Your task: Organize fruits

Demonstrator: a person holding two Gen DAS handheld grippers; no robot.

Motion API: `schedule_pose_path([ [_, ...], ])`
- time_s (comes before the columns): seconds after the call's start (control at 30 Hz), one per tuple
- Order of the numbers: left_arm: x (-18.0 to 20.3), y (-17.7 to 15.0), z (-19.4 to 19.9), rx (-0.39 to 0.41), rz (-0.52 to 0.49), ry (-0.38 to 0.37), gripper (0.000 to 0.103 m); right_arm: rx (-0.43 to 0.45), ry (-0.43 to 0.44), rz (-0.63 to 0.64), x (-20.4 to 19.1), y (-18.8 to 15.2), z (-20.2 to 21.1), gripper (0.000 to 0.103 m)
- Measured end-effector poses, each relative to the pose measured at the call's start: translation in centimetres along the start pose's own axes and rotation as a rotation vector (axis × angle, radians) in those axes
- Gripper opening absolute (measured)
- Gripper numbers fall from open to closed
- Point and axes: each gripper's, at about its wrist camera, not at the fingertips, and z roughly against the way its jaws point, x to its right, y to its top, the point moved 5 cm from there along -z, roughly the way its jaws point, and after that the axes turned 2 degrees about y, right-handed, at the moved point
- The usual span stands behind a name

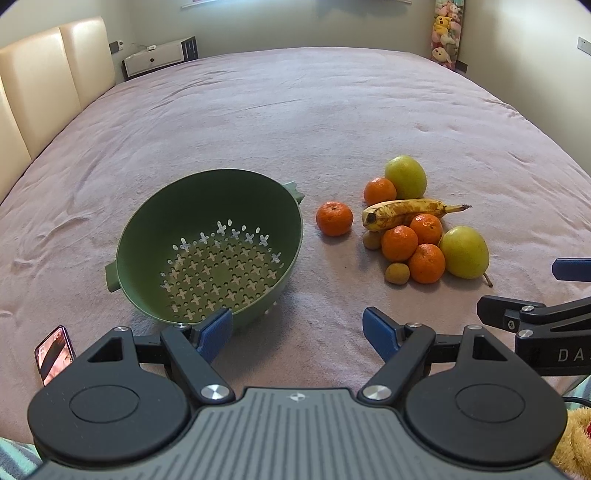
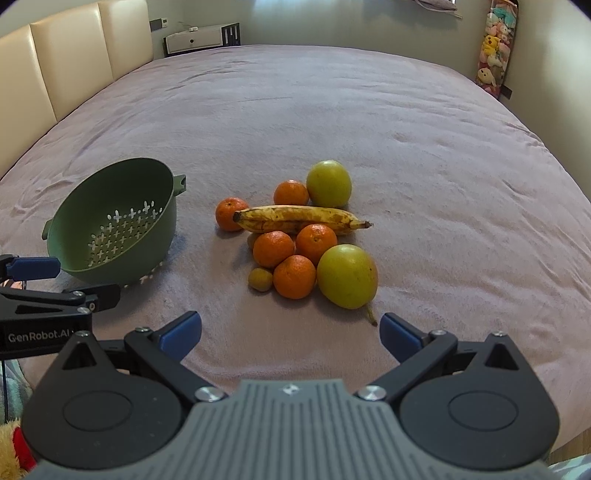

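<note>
A green colander [image 1: 207,243] [image 2: 114,225] lies tilted on the pink bedspread, with nothing in it. To its right is a pile of fruit: a spotted banana [image 1: 404,212] [image 2: 299,218], two green pears [image 1: 463,251] [image 2: 347,275], several tangerines [image 1: 334,218] [image 2: 294,276] and two small brown fruits [image 1: 397,273] [image 2: 260,279]. My left gripper [image 1: 297,330] is open just in front of the colander's near rim. My right gripper [image 2: 290,332] is open, a short way in front of the pile, holding nothing.
The bedspread [image 1: 295,122] stretches far behind the fruit. A cream headboard [image 1: 44,81] lines the left. A phone [image 1: 53,352] lies near the left gripper. A nightstand [image 1: 155,59] and hanging plush toys [image 1: 447,33] stand at the far wall.
</note>
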Motion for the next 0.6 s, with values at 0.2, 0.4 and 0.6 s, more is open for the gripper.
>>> schedule_pose_path([
  [0.2, -0.01, -0.02, 0.02, -0.001, -0.001, 0.0, 0.094, 0.0, 0.001, -0.001, 0.03, 0.0, -0.03, 0.099],
  [0.4, 0.0, -0.03, 0.01, -0.001, -0.001, 0.0, 0.094, -0.008, -0.001, -0.006, 0.14, -0.04, -0.15, 0.099],
  [0.6, 0.0, -0.06, 0.02, -0.001, -0.002, 0.0, 0.094, -0.012, -0.001, -0.015, 0.31, -0.05, -0.3, 0.099],
])
